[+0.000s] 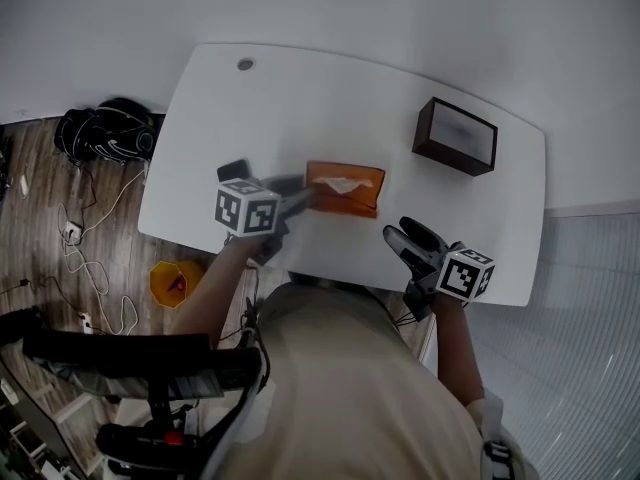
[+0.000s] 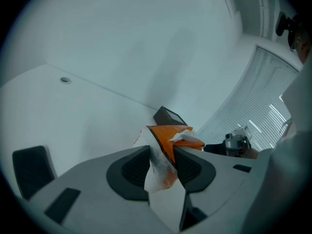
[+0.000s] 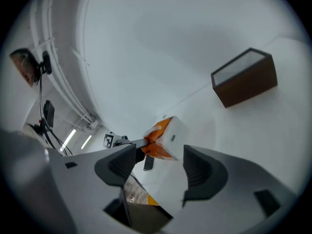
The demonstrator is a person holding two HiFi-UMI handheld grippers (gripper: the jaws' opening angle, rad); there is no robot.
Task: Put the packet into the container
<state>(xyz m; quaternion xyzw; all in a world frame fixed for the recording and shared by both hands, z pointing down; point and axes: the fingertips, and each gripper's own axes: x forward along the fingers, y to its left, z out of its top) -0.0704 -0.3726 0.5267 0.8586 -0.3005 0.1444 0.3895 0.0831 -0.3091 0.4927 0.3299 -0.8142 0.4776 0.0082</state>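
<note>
Above the table (image 1: 300, 98), the left gripper (image 2: 163, 162) pinches the soft, light packet (image 2: 171, 133) by its crinkly end flap. It is probably slippery and better gripped mid-body. The right gripper (image 3: 158, 165) gapes wide, with nothing in it.

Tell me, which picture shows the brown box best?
The right gripper view: the brown box looks biggest, nothing in front. The head view shows it smaller; the left gripper view shows just a bit behind the orange packet.

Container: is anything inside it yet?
Nothing shows inside the container: the head view gives only a pale grey interior. Its walls hide the lower corners. The packet is outside it, held in the jaws of the left gripper.
</note>
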